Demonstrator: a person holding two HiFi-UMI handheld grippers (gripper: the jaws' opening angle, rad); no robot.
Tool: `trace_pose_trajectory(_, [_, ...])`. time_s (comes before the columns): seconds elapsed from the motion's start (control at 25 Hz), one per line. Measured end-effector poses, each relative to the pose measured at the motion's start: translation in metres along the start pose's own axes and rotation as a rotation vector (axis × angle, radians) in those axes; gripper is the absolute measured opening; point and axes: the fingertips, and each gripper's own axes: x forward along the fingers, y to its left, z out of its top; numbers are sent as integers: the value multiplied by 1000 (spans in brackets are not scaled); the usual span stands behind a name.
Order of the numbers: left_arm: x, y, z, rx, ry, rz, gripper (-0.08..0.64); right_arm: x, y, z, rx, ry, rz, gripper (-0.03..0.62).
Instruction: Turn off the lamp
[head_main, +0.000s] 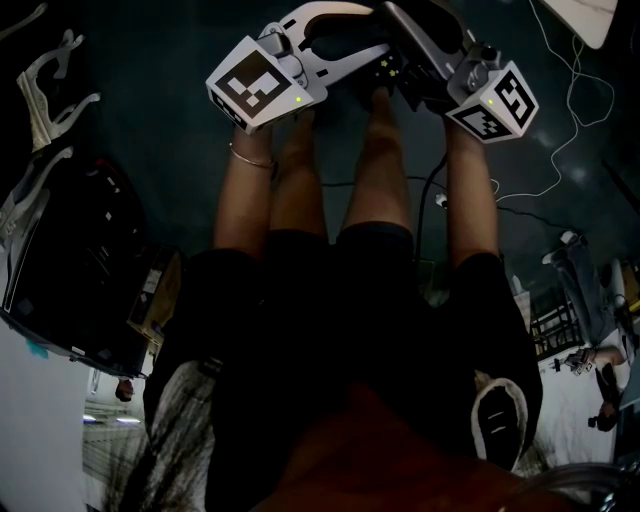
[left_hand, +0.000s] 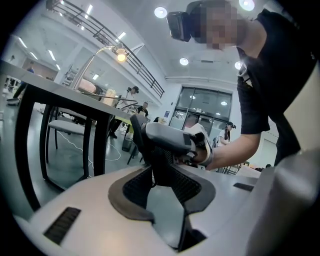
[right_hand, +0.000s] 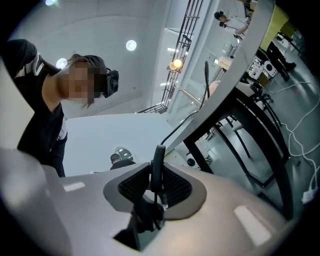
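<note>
Head view: both tools mesh tip to tip, apparently idle. Fingers of the left gripper (left_hand: 161, 192) stand apart; the right gripper (right_hand: 156, 186) pinches a thin dark bar (right_hand: 158, 162). The lit lamp (left_hand: 120, 56) is far beyond the fingers.

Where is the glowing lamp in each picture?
Head view: the lamp is not in it.
Left gripper view: lamp at the upper left, above the table.
Right gripper view: lamp at the upper middle, left of the tilted table.
Shared landmark: the dark-legged table.
</note>
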Motion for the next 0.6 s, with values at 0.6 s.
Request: trace_pose_trajectory(0.6, [-4, 0, 7, -51, -57, 8, 107, 2, 5, -2, -33, 38, 26, 72])
